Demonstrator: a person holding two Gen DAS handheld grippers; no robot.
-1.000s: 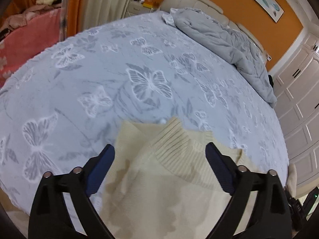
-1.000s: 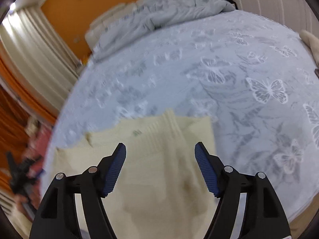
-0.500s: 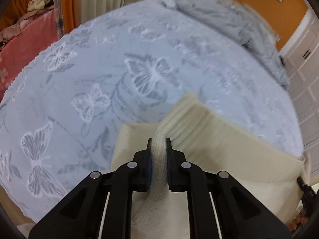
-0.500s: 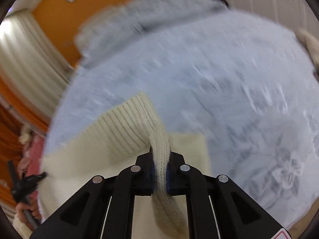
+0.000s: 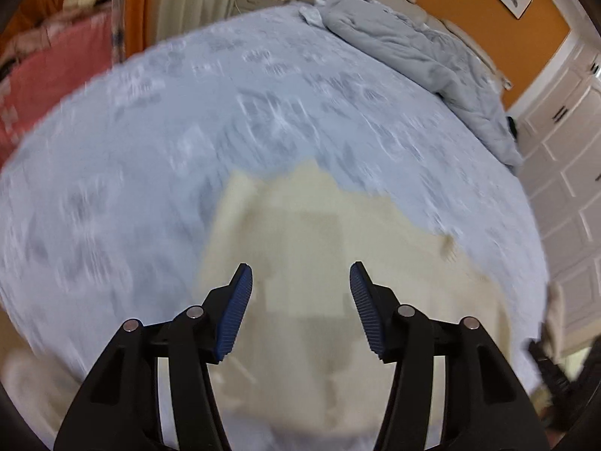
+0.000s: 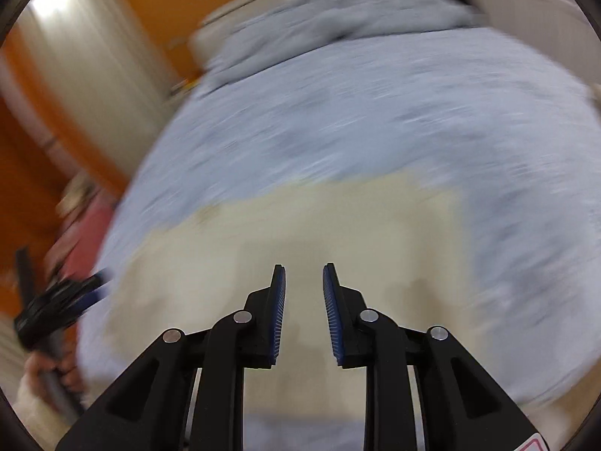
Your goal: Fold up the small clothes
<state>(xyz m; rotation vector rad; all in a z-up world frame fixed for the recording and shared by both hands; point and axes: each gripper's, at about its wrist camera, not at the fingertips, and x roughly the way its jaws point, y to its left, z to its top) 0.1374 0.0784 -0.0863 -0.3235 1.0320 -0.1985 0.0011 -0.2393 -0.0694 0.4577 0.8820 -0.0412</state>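
A cream knit garment (image 5: 300, 244) lies flat on the pale blue butterfly bedspread (image 5: 169, 131); both views are motion-blurred. My left gripper (image 5: 300, 282) is open and empty above the garment's near part. The garment also shows in the right wrist view (image 6: 319, 233), spread wide across the bed. My right gripper (image 6: 303, 282) is open with a narrower gap, empty, above the garment's middle. The other gripper (image 6: 56, 308) shows blurred at the left edge of that view.
A crumpled grey quilt (image 5: 413, 49) lies at the head of the bed by the orange wall. A pink blanket (image 5: 49, 75) is off the bed's left side. White cupboard doors (image 5: 563, 143) stand to the right. Curtains (image 6: 86, 56) hang at the left.
Half a second ago both grippers were shut on the garment's ribbed edge and held it up. Now both are open and pulled back, and the garment lies flat, folded over.
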